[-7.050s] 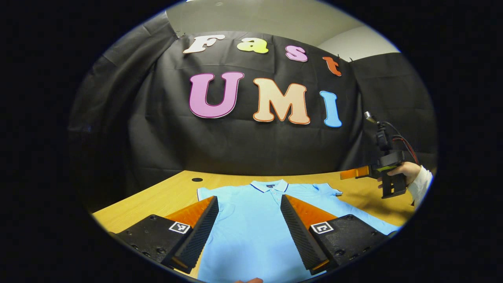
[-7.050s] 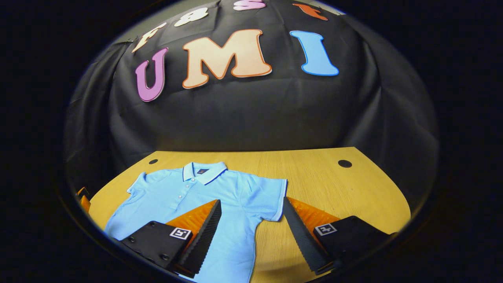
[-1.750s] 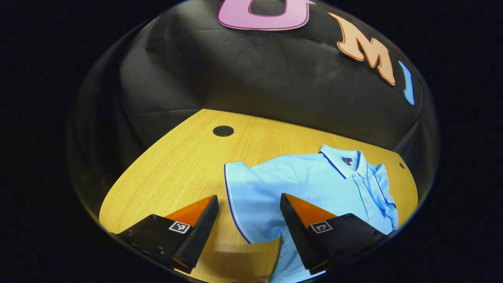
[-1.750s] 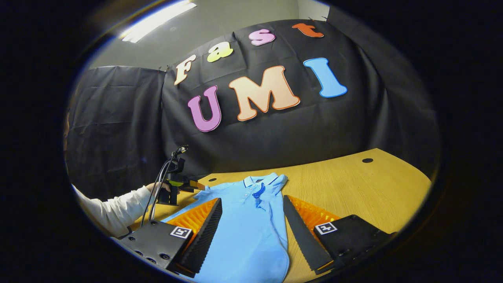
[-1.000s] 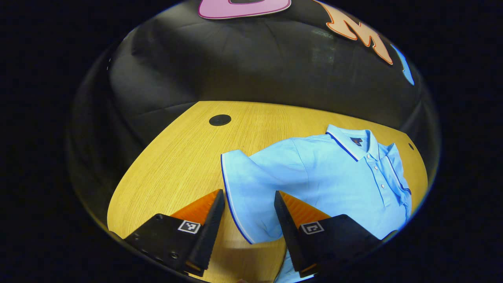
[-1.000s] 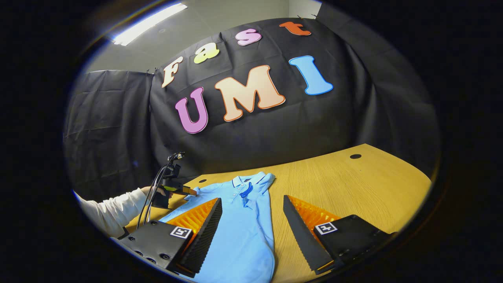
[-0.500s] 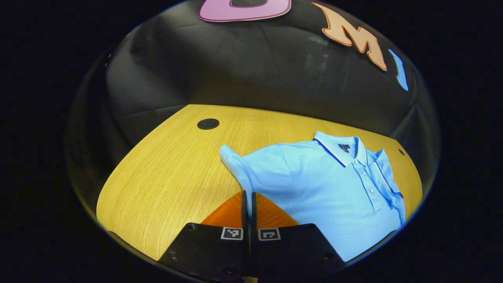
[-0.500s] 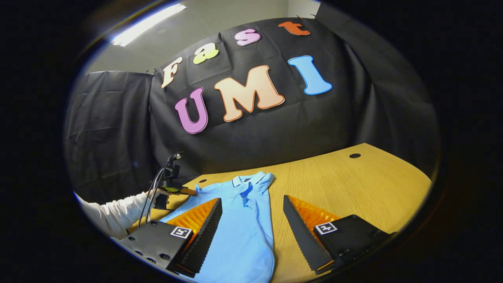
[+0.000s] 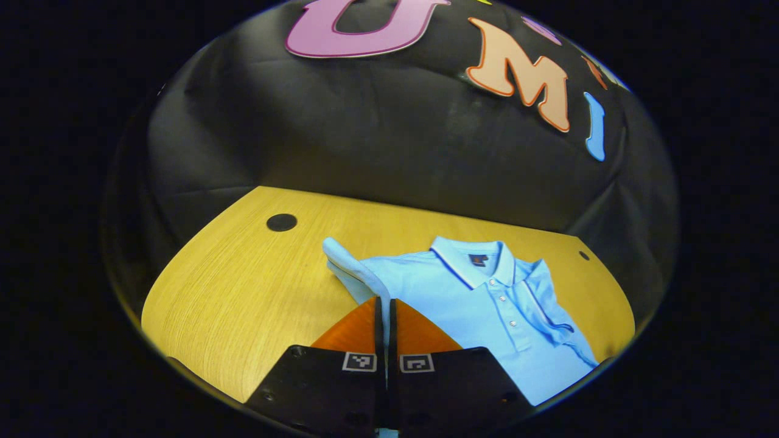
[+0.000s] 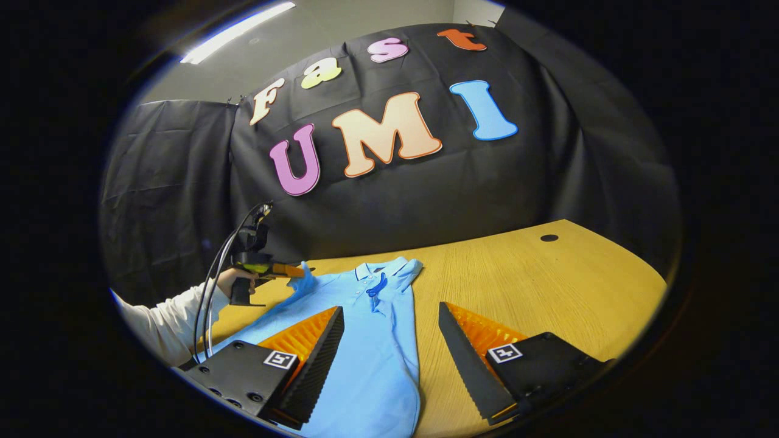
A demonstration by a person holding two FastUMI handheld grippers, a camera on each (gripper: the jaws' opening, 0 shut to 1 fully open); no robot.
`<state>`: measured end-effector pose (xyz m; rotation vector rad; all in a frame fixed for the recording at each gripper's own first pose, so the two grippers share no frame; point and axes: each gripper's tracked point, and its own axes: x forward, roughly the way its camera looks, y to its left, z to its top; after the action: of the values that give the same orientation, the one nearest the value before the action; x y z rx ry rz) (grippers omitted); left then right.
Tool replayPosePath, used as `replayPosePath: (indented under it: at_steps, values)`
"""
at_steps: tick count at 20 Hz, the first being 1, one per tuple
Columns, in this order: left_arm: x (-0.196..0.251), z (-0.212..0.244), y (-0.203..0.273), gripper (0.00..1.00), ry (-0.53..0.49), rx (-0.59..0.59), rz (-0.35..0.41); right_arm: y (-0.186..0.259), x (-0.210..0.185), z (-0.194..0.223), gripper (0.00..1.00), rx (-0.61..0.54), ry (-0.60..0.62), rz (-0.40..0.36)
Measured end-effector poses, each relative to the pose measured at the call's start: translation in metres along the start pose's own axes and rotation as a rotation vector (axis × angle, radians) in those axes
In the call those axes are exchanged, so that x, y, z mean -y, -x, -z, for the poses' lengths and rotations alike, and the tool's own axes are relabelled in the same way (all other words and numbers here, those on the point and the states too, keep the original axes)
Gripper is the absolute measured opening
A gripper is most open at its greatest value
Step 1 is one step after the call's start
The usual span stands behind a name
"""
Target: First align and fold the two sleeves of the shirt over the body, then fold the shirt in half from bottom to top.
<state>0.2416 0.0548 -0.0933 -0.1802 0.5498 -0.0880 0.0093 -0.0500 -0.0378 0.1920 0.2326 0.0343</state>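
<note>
Shirt: light blue polo shirt (image 9: pixel 481 292) lying on the wooden table (image 9: pixel 243 286), collar toward the booth wall.
Left sleeve: sleeve (image 9: pixel 350 271) raised off the table, at the left gripper's tips.
Left gripper: left gripper (image 9: pixel 383 304) clamped together on that sleeve's edge (hand (image 10: pixel 228 281) holds it).
Right gripper: right gripper (image 10: pixel 389 340) spread wide over the shirt's near part, gripping nothing.

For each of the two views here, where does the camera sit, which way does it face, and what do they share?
Left gripper view: rides the left gripper, low over the table, looking along its closed fingers, pinching the shirt sleeve.
Right gripper view: rides the right gripper, fingers apart above the shirt's body, facing the booth wall; a hand with the left gripper shows farther off.
Shared: shirt, table, left gripper.
</note>
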Motion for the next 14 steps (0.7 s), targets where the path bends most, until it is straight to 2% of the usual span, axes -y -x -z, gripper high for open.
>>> replayPosePath:
  at_steps: [4, 9, 11, 14]
  values:
    - [0.061, -0.002, -0.006, 0.00, -0.095, -0.014, 0.105, -0.004, 0.002, 0.002, 0.98, -0.009, -0.004, 0.002]
    - [0.119, 0.032, -0.016, 0.00, -0.236, -0.070, 0.192, -0.005, 0.001, 0.005, 0.98, -0.021, -0.004, -0.003]
    - [0.129, 0.047, -0.022, 0.00, -0.273, -0.090, 0.200, -0.004, -0.001, 0.006, 0.98, -0.025, -0.004, -0.008]
    - [0.130, 0.057, -0.026, 0.01, -0.310, -0.102, 0.167, -0.005, -0.002, 0.010, 0.98, -0.035, 0.000, -0.008]
